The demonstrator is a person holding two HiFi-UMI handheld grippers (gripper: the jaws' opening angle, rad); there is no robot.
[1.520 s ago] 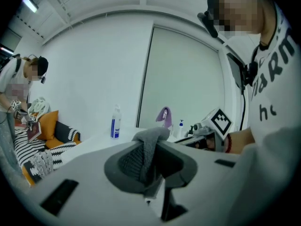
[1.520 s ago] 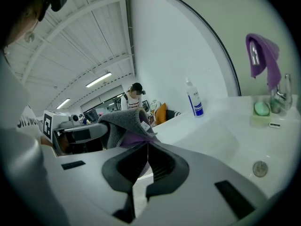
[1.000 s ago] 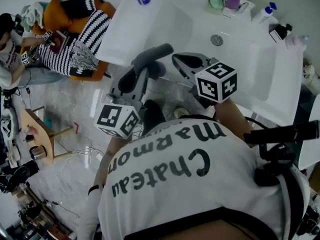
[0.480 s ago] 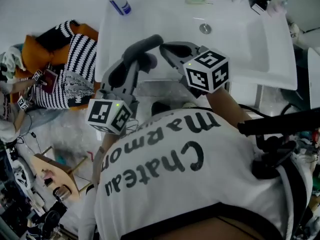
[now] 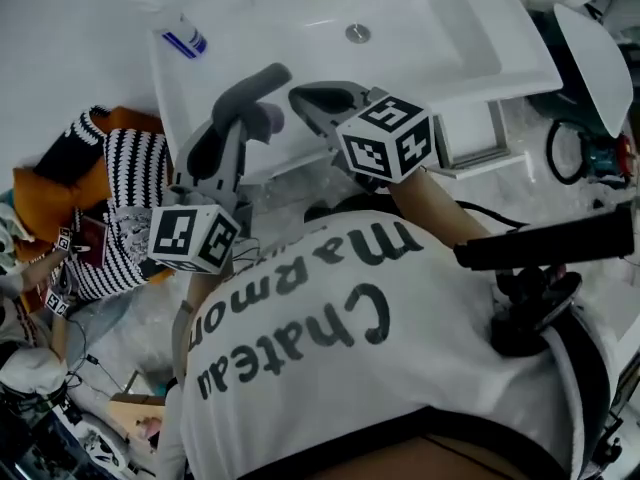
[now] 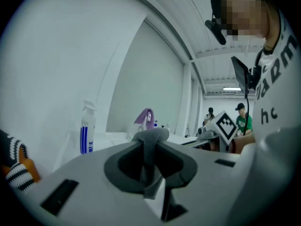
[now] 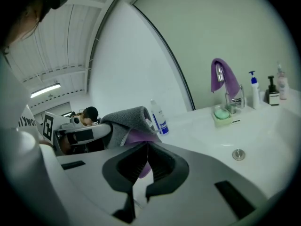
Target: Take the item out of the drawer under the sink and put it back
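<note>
Pinching the grey cloth (image 7: 127, 117) in the left tool (image 6: 150, 147), jaws clamped on a fold standing up between them, right tool (image 7: 148, 144) pressed together just beside it at the cloth's purple underside, white sink (image 7: 256, 138) just ahead of both, spray bottle (image 6: 87, 131) beyond the left tool's left.

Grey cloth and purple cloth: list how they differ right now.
The grey cloth is pinched in the fingers of the left gripper; the purple cloth is held by nothing and hangs draped over the tap. The grey one is bunched at the fingers; the purple one falls in a loose fold. Both are soft cloths.
</note>
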